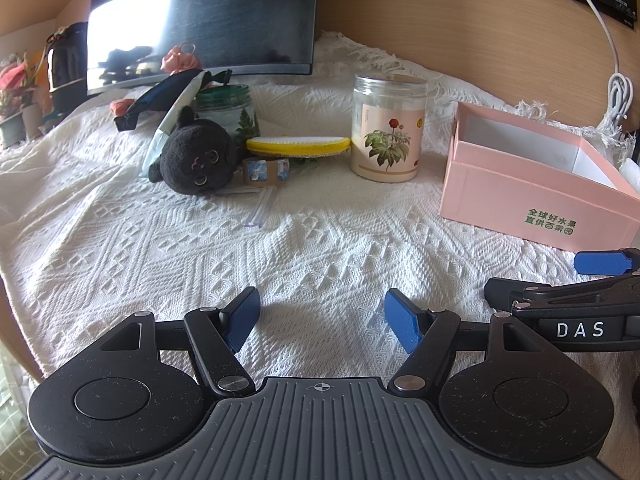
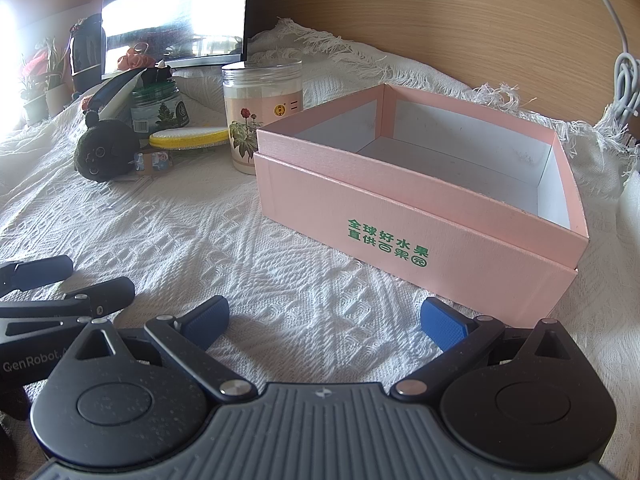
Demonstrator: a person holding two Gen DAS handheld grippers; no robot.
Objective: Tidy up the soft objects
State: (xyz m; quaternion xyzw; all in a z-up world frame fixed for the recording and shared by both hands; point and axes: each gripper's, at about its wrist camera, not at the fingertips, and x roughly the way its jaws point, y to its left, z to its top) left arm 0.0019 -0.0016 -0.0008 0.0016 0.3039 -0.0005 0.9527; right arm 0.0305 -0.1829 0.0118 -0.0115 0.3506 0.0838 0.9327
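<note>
While both the left claw (image 1: pixel 322 320) and right claw (image 2: pixel 324 322) are hovering released and empty, the black plush (image 1: pixel 196 158) is lying near the bench's far-left corner and the pink box (image 2: pixel 420 216) is sitting empty, so sorting is not yet begun.

The pink box (image 2: pixel 420 216) carries green "全球好水果 直供百果园"; the right tongs (image 1: pixel 592 276) read "DAS", the left tongs (image 2: pixel 52 280) "GenRobot".

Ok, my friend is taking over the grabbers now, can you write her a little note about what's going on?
Left gripper: fingers open, holding nothing, low over the white blanket.
Right gripper: fingers open, holding nothing, just in front of the pink box.
Black plush toy lies by the green-lidded jar, yellow sponge beside it.
Done: nothing, the box holds nothing.
Left: likely move the plush and sponge into the box.
</note>
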